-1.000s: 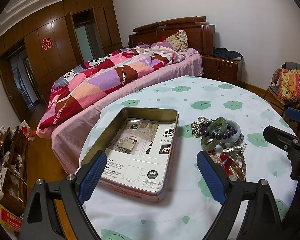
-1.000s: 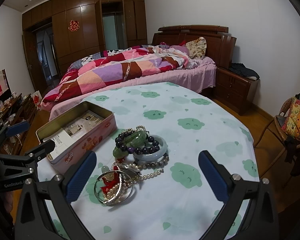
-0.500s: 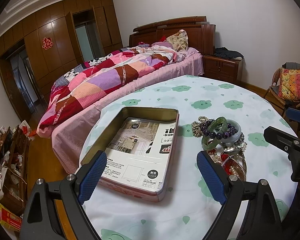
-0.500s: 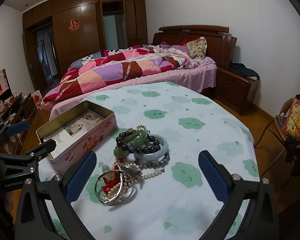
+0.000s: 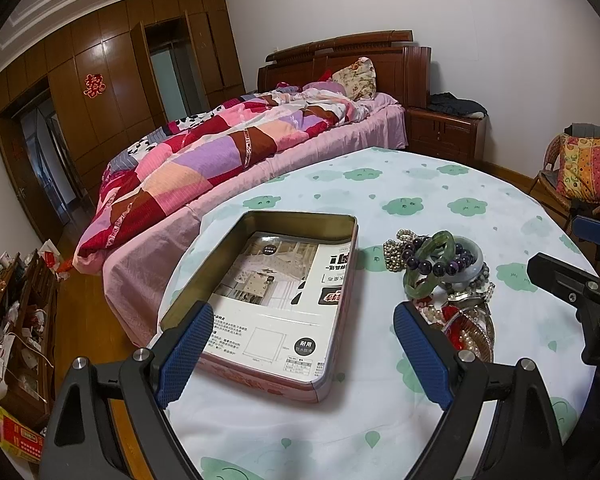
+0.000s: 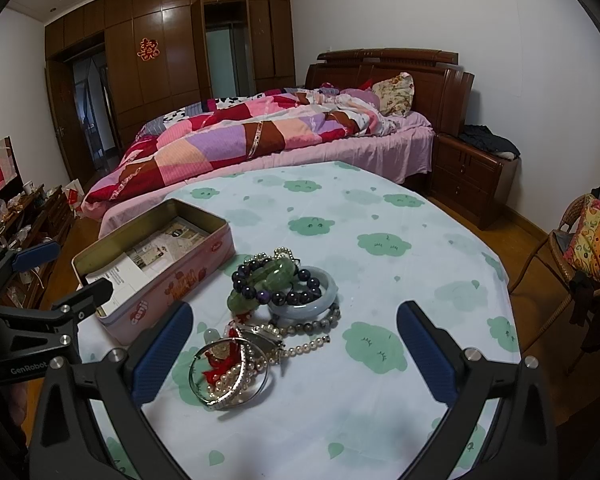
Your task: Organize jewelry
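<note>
Hovering over the near edge of the bench (image 6: 380,400), the left gripper (image 5: 304,356) and right gripper (image 6: 296,350) both have jaws spread, holding nothing. By my judgement the task is barely begun: the one tin (image 5: 340,280) near the bench's left edge holds only a printed sheet (image 5: 276,304), no jewelry. Everything lies heaped in one jewelry pile (image 6: 268,320) just right of it. I count one green bangle (image 6: 260,284), one pale bangle (image 6: 324,300), one dark bead bracelet (image 6: 288,294), one metal bangle (image 6: 230,372); the pearl strands are too tangled to count.
</note>
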A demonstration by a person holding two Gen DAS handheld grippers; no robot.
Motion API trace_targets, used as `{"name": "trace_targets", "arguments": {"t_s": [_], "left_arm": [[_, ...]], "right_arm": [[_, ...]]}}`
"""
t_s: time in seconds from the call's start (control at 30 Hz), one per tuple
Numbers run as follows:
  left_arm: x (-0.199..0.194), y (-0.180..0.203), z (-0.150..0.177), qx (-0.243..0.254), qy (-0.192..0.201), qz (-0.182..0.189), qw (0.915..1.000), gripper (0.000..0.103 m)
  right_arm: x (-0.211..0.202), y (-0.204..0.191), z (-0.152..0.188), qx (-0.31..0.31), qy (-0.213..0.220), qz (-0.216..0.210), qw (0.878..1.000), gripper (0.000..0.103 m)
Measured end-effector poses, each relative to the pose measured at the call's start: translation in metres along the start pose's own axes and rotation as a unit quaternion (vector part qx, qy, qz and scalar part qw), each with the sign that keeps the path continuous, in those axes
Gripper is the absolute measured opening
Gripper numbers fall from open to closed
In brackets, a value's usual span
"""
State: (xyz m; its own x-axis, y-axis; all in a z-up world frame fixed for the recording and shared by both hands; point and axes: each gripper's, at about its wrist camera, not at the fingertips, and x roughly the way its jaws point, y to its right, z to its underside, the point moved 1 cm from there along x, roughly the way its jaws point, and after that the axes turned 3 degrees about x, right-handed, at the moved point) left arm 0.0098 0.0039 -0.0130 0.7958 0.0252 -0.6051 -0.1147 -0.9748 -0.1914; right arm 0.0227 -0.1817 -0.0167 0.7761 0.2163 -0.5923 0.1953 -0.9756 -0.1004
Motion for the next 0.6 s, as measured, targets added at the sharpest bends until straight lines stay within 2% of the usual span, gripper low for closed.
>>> {"name": "trace_targets", "arguments": {"t_s": [0.27,0.47,0.6], "left_arm": [[0.004,-0.002,0.006,-0.004,-0.009,0.004,0.9999,0.092],[0.018,0.009,0.014,0.001,-0.022,0.023,0.9995,0.091],[0.024,0.031,0.018,0.028,-0.022,0.041,0.9985,0.091]], "right_arm": [[0.001,0.001,0.003,-0.001,-0.001,-0.001,1.000,0.103],[0.014,0.014,0.021,0.001,-0.008,0.016,1.000,0.103],[0.022,0.029,0.034,0.003,-0.026,0.030,0.999,0.096]]}}
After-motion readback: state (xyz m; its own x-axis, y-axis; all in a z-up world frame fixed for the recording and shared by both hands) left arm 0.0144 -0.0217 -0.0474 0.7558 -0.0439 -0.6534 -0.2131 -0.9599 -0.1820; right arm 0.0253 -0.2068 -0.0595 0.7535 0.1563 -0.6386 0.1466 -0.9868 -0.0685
